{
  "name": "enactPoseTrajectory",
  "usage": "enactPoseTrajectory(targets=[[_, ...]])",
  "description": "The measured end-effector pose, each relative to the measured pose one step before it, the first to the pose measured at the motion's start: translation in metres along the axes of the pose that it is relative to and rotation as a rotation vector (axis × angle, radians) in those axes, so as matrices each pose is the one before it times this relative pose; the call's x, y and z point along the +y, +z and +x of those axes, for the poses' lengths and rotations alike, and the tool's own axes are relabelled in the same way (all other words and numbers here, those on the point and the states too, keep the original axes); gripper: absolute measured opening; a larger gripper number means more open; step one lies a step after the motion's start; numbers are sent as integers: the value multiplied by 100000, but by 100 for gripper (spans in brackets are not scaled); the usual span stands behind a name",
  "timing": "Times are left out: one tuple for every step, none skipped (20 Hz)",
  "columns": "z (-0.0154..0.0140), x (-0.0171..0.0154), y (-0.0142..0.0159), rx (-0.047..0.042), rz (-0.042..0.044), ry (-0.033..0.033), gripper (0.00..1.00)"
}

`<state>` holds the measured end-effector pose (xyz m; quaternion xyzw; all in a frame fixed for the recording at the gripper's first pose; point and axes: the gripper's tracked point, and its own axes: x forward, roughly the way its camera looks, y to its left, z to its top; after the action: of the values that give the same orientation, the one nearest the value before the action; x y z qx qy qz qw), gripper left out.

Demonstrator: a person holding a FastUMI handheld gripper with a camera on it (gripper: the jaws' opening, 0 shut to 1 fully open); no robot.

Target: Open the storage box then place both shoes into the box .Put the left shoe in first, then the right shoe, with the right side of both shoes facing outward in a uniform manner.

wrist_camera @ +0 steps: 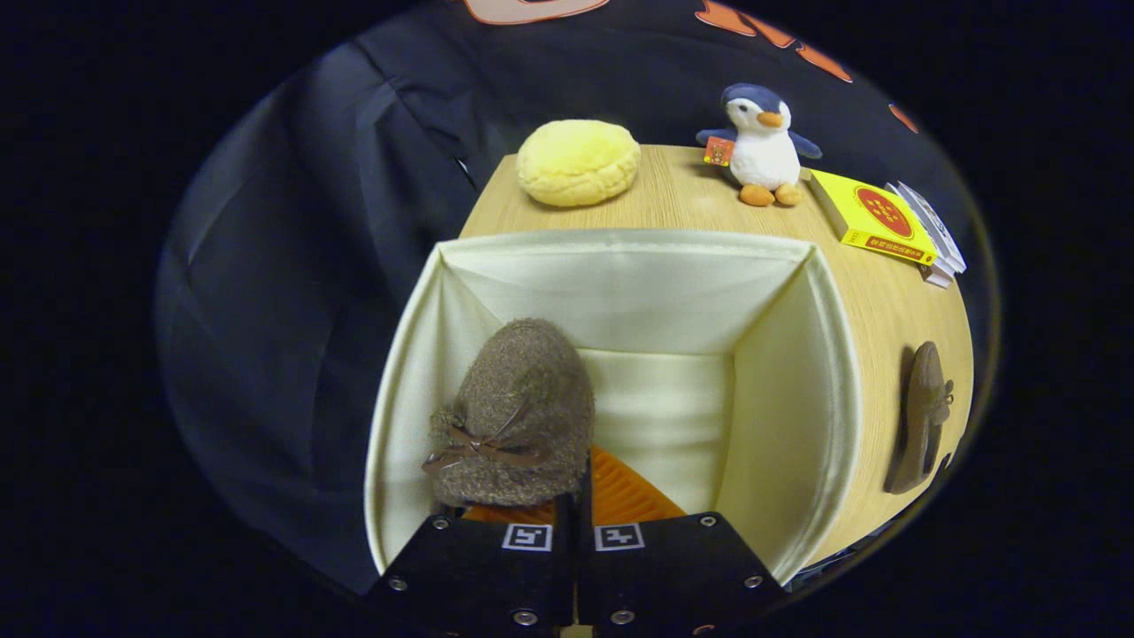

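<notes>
- Gripper (576, 496) is hanging over the open storage box (833, 372), fingers pressed together on a fuzzy brown shoe (518, 416).
- Second shoe (921, 416) is lying on the table (673, 199) beside the box.

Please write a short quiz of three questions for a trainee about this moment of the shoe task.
1. True or false: one brown fuzzy shoe is inside the cream storage box.
2. Where is the other shoe? A) on the table beside the box B) under the penguin toy
3. The gripper has its fingers ____.

Key: 1 true; 2 A; 3 shut, gripping the shoe's rear edge.
</notes>
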<state>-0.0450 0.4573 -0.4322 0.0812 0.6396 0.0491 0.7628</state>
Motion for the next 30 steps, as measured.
enactPoseTrajectory(targets=[[913, -100, -368, 2191, 750, -1358, 3], [732, 28, -540, 2635, 1056, -146, 4], [658, 182, -519, 2673, 1160, 443, 4], [345, 288, -419, 2414, 1195, 2032, 5], [290, 245, -373, 2090, 422, 1951, 6], [-16, 416, -364, 1534, -1397, 2656, 11], [-55, 329, -401, 1680, -1828, 2910, 13], [-576, 404, -550, 2227, -1097, 3863, 22], [-940, 485, -272, 1101, -518, 3903, 30], [-1033, 242, 64, -580, -353, 3565, 39], [-1336, 223, -38, -956, -84, 3810, 47], [-1362, 251, 203, -1618, 33, 4423, 56], [-1526, 357, 57, -2223, -377, 3351, 60], [-1737, -131, 376, -3879, -1851, 1350, 65], [-1636, -459, 549, -4566, -3612, 600, 70], [-1788, -570, 784, -4451, -3789, 260, 79], [-1622, -583, 420, -4109, -3047, 278, 84], [-1631, -609, 729, -4054, -1594, 558, 91], [-1422, -584, 725, -4162, -853, 358, 93], [-1417, -851, 751, -3661, -430, 60, 97], [-1278, -1094, 843, -3268, -731, -331, 97], [-1117, -1417, 510, -2664, -810, -1455, 98], [-1037, -1663, 442, -2425, -721, -1274, 98], [-889, -1764, 388, -2388, -67, -2127, 99], [-798, -1722, 217, -1808, 506, -1615, 99], [-623, -1968, -99, -1689, 553, -2068, 99], [-458, -1965, -242, -1605, 669, -1701, 99], [-241, -2348, -429, -949, 571, -2544, 99], [-145, -2849, -747, -94, 626, -3896, 99], [-9, -2910, -1205, 739, 588, -4108, 99]])
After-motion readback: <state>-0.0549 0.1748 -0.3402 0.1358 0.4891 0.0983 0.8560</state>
